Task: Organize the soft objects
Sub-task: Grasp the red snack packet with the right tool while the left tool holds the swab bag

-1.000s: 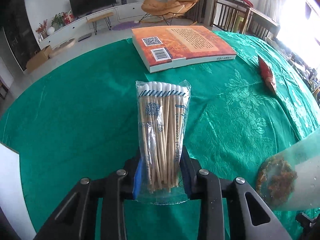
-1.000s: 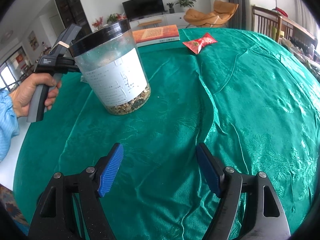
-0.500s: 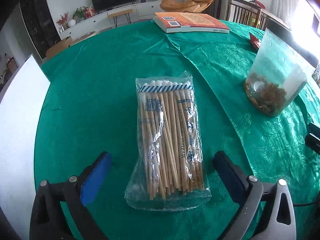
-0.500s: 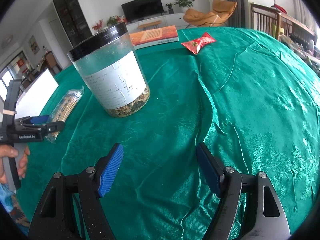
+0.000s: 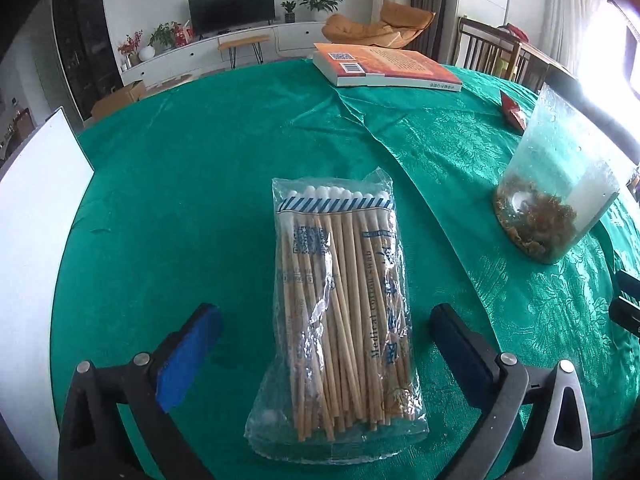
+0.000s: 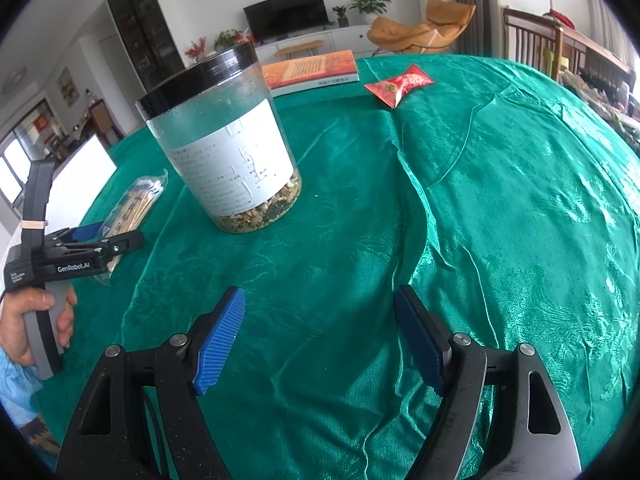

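Observation:
A clear bag of wooden cotton swabs [image 5: 342,292] lies flat on the green tablecloth [image 5: 200,184]. My left gripper [image 5: 324,344] is open, its blue pads on either side of the bag's near end, not touching it. The bag also shows in the right wrist view [image 6: 134,204], with the left gripper [image 6: 104,240] over its near end. My right gripper [image 6: 320,336] is open and empty above bare cloth. A red soft packet [image 6: 400,83] lies at the far side of the table.
A clear plastic jar with a black lid [image 6: 224,148] and some dried bits in its bottom stands between the two grippers. An orange book [image 5: 384,68] lies at the far edge. A white board [image 5: 28,216] stands off the table's left edge.
My left gripper opened and let go of the swab bag, which now lies flat on the cloth. The left gripper drew back a little. The right gripper has not moved.

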`<move>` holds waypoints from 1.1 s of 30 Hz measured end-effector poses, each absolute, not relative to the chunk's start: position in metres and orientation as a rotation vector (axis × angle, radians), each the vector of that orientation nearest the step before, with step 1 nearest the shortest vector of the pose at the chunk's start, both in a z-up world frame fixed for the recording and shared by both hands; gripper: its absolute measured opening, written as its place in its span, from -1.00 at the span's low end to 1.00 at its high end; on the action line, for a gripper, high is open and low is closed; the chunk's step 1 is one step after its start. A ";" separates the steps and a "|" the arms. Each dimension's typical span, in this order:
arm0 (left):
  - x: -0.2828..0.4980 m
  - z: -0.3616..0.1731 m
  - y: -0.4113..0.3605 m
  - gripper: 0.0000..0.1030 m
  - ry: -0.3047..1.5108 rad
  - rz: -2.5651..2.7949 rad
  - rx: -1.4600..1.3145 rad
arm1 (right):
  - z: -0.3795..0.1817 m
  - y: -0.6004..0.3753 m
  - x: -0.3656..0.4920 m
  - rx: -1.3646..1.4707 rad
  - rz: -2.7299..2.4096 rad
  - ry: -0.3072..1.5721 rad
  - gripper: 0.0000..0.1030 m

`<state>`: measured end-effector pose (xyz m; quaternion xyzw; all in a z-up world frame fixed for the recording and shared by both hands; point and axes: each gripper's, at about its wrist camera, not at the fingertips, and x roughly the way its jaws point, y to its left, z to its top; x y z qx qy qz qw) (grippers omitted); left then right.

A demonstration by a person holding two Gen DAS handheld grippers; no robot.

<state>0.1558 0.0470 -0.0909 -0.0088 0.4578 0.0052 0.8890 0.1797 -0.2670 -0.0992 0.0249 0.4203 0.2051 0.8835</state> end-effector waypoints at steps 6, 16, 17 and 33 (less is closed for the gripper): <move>0.156 -0.091 0.047 1.00 0.951 0.011 -0.018 | -0.100 -0.264 0.179 0.040 0.429 0.877 0.59; 0.156 -0.091 0.047 1.00 0.951 0.011 -0.018 | -0.100 -0.264 0.179 0.038 0.428 0.877 0.60; 0.156 -0.091 0.047 1.00 0.951 0.011 -0.018 | -0.100 -0.264 0.179 0.038 0.428 0.877 0.60; 0.156 -0.091 0.048 1.00 0.951 0.011 -0.019 | -0.073 -0.315 0.206 0.146 0.301 0.741 0.60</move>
